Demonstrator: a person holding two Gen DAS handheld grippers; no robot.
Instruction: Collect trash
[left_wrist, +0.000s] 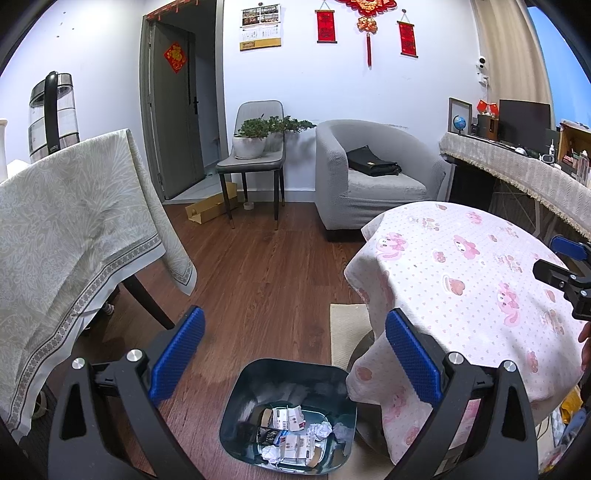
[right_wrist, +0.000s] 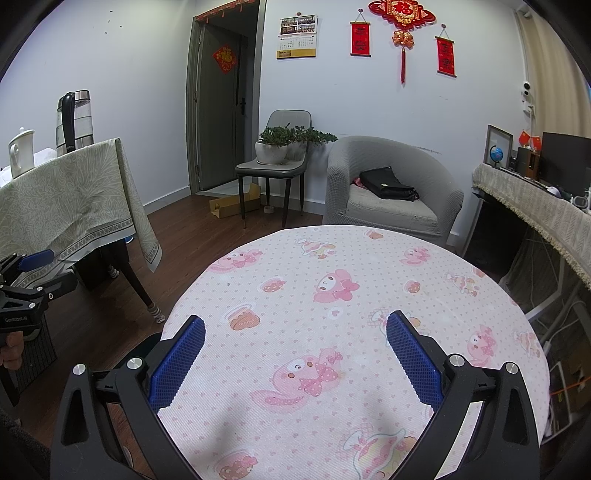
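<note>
A dark trash bin stands on the wood floor beside the round table. It holds crumpled paper balls and small printed cartons. My left gripper hangs open and empty above the bin. My right gripper is open and empty over the round table's pink cartoon cloth, which shows no trash. The right gripper also shows at the right edge of the left wrist view, and the left gripper at the left edge of the right wrist view.
A table with a green-patterned cloth stands to the left, with a kettle on it. A grey armchair with a black bag, a chair with potted plants and a flat cardboard box stand by the far wall. A desk runs along the right.
</note>
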